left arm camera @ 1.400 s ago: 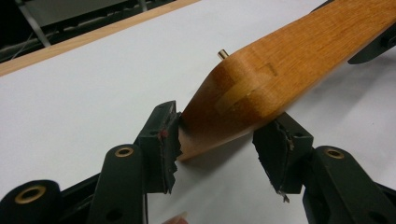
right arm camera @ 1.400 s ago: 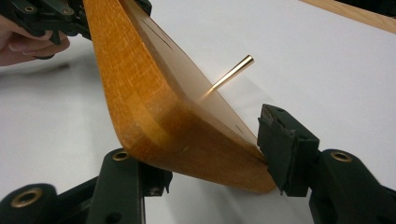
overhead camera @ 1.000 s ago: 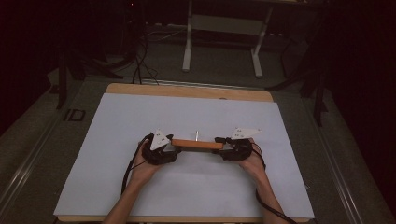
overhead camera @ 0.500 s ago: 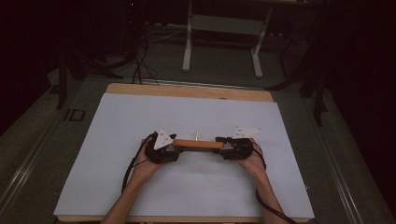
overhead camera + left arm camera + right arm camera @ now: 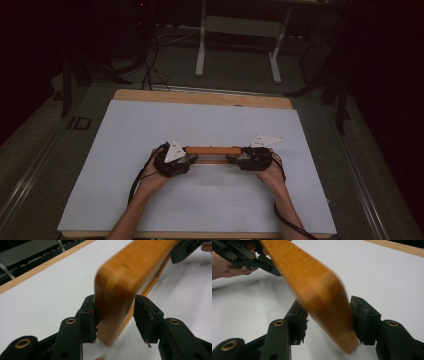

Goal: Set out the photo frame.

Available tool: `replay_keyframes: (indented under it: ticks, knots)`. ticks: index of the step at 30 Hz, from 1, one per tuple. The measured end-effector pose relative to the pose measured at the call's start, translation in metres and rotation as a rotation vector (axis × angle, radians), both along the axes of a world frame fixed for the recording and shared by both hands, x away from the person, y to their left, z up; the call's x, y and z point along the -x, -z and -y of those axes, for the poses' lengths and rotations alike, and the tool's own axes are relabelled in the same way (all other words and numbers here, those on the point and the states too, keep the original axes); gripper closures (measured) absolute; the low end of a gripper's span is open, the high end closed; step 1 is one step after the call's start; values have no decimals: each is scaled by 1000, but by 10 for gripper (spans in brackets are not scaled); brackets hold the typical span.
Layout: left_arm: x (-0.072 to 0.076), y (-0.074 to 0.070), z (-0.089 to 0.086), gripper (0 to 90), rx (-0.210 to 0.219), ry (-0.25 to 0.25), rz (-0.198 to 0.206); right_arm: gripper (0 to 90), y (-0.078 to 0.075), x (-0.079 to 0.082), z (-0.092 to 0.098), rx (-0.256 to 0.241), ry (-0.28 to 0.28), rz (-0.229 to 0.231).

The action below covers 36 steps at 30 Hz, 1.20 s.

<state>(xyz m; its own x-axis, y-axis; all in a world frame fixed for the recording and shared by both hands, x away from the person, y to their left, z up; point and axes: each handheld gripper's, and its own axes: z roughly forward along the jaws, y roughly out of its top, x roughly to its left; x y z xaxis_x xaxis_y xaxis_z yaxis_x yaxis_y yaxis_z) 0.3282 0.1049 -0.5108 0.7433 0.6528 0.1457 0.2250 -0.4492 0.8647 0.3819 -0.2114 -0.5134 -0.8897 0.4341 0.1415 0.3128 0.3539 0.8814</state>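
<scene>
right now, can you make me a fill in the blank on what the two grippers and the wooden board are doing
1. The wooden board spans from the left gripper to the ____ gripper.
2. In the left gripper view, the board's end sits ____ the two black jaws.
3. The table is covered by a ____ sheet.

Missing words: right; between; white

wooden board [image 5: 212,150] tipped up onto its edge, a thin metal rod behind it gone
</scene>
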Motion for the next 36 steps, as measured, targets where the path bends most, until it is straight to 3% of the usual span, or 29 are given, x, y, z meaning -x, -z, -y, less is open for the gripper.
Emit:
replay_keyframes:
  ticks: [11, 19, 27, 36]
  knots:
    - [-1, -4, -5, 578, 14, 32, -46, 500, 1, 0, 0, -19, 1, -24]
    - [0, -8, -12, 575, 53, 45, -81, 515, -2, 5, -4, -11, 2, -44]
    - [-4, -9, -18, 578, 128, 65, -169, 532, -4, 10, -5, -18, 6, -89]
    - [-5, -6, -23, 586, 182, 80, -274, 550, -7, 13, -5, -14, -1, -140]
